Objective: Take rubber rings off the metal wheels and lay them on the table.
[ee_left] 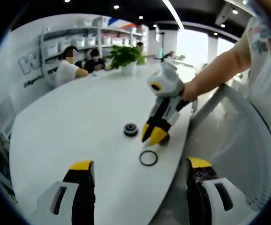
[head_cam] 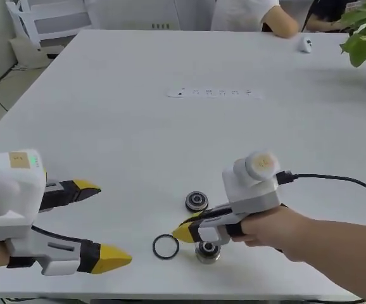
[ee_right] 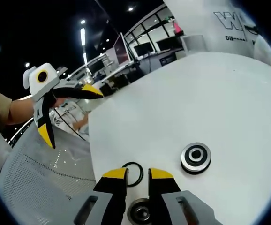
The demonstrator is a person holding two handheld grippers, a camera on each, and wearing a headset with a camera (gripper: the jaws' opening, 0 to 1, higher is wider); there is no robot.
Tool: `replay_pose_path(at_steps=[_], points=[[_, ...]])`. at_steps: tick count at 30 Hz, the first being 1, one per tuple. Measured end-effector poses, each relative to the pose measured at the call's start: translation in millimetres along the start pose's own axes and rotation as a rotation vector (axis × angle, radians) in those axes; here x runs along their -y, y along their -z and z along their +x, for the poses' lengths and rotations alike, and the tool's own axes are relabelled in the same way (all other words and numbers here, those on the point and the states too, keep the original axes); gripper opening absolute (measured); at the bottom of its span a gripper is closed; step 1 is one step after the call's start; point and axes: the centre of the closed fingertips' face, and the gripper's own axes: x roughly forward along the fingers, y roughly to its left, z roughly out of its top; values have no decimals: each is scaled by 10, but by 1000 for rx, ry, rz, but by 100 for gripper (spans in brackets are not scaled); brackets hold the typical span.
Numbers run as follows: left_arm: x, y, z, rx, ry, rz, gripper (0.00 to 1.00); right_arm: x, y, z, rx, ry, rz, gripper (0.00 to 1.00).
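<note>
- The left tongs (head_cam: 100,221) are held wide open and empty, low over the white worktop (head_cam: 170,139), with their yellow tips pointed towards the work.
- A loose black rubber ring (head_cam: 154,246) is seen lying flat on the worktop, ahead of the left tongs and just beside the tips of the right tongs (head_cam: 187,233). It touches neither wheel.
- The right tongs are drawn nearly together, with a narrow gap left between the tips and nothing held at the tips. A bare silver metal wheel (head_cam: 207,251) lies beneath them, back from the tips. Whether it is pinched or merely covered cannot be told.
- A second, dark-rimmed metal wheel (head_cam: 196,201) stands on the worktop near the right tongs, ahead of their tips and off to one side in the right gripper view, clear of both pairs. From its black rim, a ring is judged to be on it.
- One ring is judged to be off and laid down, so the bare wheel is taken as finished and the dark-rimmed wheel as the next piece.
- For the next move, the right tongs need to be cleared from the bare wheel and brought to the dark-rimmed one. That wheel should be steadied by one pair while the other is closed on the rubber edge alone. The band is thin, so the metal could be caught instead, or the wheel pushed away.
</note>
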Motion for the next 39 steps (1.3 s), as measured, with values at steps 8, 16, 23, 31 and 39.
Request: replay_pose_path(at_steps=[8, 16, 23, 31, 39], points=[[-46, -115, 66, 12, 2, 13, 81, 20, -209, -188, 82, 18, -43, 29], [-152, -284, 153, 28, -1, 41, 79, 105, -329, -366, 127, 56, -83, 36], [-246, -380, 285, 31, 2, 43, 76, 204, -403, -522, 151, 89, -114, 39], [-359, -483, 463, 38, 10, 33, 71, 369, -380, -655, 146, 137, -144, 39], [-435, -474, 642, 25, 20, -2, 65, 535, -228, -669, 123, 182, -155, 39]])
